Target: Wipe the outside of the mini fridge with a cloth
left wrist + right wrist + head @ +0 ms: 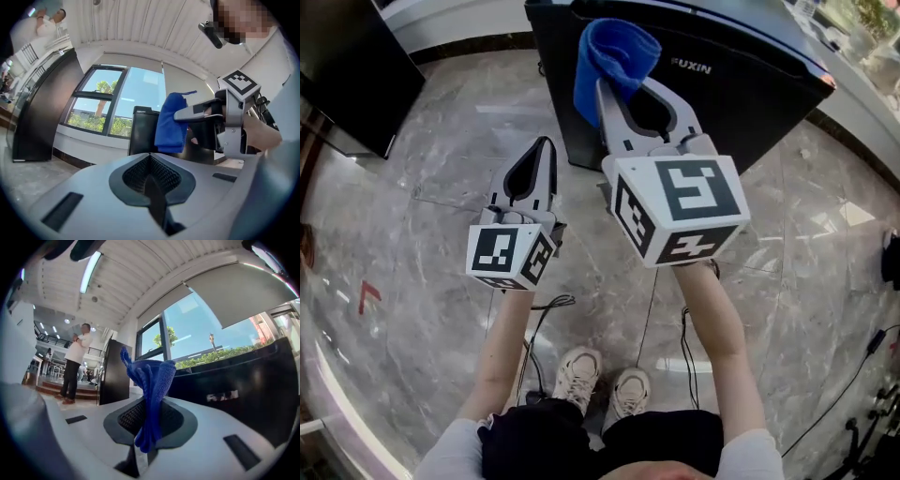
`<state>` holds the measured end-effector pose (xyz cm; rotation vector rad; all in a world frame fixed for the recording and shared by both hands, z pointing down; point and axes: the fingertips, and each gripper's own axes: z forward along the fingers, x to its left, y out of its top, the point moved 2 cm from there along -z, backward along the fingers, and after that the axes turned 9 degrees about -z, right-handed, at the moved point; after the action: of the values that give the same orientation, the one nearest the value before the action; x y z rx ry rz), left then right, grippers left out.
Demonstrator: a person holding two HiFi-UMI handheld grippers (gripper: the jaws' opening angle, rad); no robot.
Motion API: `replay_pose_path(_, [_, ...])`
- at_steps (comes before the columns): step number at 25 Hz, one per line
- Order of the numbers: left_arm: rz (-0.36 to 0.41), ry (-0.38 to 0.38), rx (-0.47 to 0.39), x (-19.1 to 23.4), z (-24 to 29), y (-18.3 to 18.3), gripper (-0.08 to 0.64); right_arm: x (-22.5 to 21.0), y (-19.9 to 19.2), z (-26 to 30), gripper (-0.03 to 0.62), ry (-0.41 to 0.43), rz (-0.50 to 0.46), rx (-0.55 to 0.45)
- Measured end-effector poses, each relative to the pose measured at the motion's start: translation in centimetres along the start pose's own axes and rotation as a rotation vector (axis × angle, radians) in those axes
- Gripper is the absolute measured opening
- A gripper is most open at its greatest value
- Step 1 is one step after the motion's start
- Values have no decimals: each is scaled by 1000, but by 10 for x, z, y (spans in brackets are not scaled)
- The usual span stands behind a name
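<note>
Just left of the black mini fridge [769, 89] and in front of it, the left gripper [546, 145] is clenched on nothing, its jaws pressed together. The right gripper [636, 92] pinches the blue cloth [614, 54] – bunched up before the fridge's front, near its top edge.

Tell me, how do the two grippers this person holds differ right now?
The right gripper is shut on a blue cloth; the left gripper is shut on nothing. In the head view the right gripper's tips overlap the black mini fridge, while the left gripper's lie over the floor beside it. Both have their jaws together and bear a cube with square markers.
</note>
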<state>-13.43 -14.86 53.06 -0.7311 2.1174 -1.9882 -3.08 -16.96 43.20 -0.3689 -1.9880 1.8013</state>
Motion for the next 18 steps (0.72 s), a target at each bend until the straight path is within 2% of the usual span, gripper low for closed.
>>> replay_pose_path(4, [9,49,53,26,-15,-16,5,35,-27,51,72,28,-54,49])
replay_pose_path(9, [7,80,93,49,-22,-27,5,56,-38,91,72,37,-58,71])
replay_pose_path(18, [-2,85,112,55,-18,-34,5,51,-44,94,72,5,-83,70])
